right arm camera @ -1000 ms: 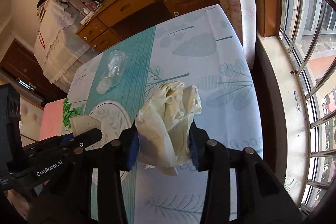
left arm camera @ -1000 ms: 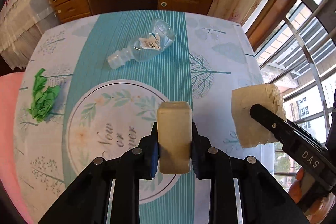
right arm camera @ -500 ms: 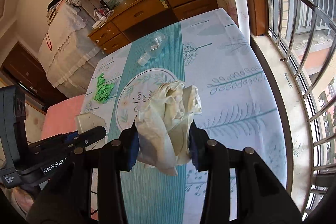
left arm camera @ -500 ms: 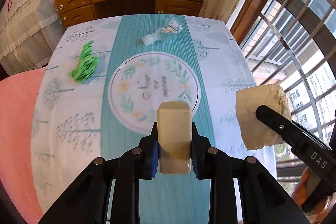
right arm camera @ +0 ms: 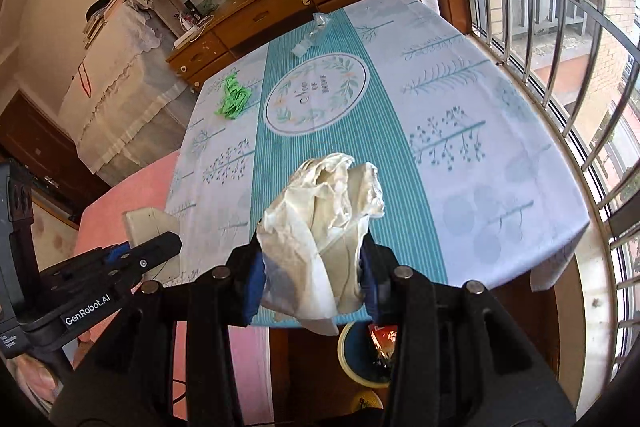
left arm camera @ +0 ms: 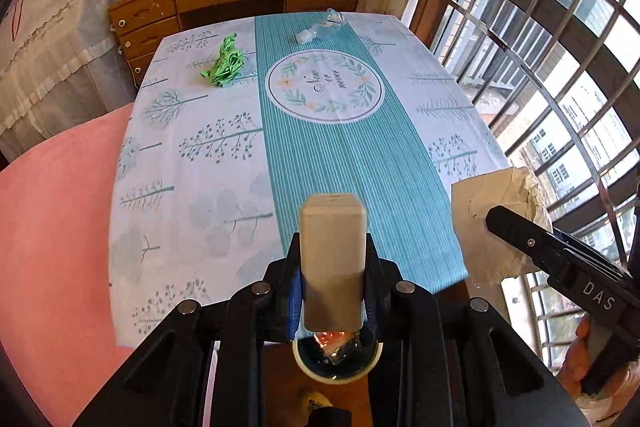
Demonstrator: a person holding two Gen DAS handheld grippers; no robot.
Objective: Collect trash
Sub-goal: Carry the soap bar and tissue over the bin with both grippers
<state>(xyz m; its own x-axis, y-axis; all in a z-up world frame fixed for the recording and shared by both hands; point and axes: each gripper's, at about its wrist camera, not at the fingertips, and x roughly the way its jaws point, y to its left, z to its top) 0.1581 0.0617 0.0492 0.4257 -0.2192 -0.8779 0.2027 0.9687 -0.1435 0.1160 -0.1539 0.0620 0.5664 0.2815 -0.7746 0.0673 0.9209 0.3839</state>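
Both tools are loaded and hang past the bench's near edge: the left tool (left arm camera: 333,291) pinches a small beige carton (left arm camera: 333,247), the right tool (right arm camera: 312,279) a crumpled paper wad (right arm camera: 324,227). Next, I'd judge, release both over the bin (left arm camera: 336,359) below.

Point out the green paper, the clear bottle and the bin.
green paper (left arm camera: 225,61), left wrist view, middle of the crumple
clear bottle (left arm camera: 322,29), left wrist view, its body
bin (right arm camera: 345,355), right wrist view, its pale rim
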